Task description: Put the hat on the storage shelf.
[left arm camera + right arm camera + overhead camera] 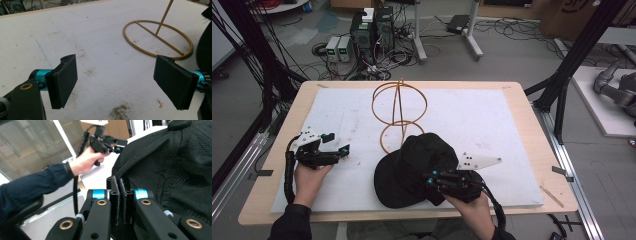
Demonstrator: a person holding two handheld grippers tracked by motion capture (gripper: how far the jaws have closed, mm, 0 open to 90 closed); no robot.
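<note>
Closest to the near edge of the worktop (517,92) lies a black cap (412,170), a little right of the middle, resting on the white sheet (462,120) that covers the wood. Right tongs (430,179) sit at the cap's near right side; in the right gripper view their two black jaws are pressed together on a fold of the cap's fabric. Left tongs (337,143) are held above the sheet toward the near left corner, well apart from the cap, with the jaws spread wide and nothing between them. Behind the cap, toward the middle of the worktop, stands a thin golden wire stand (398,112), its ring base just touching the cap's far edge.
</note>
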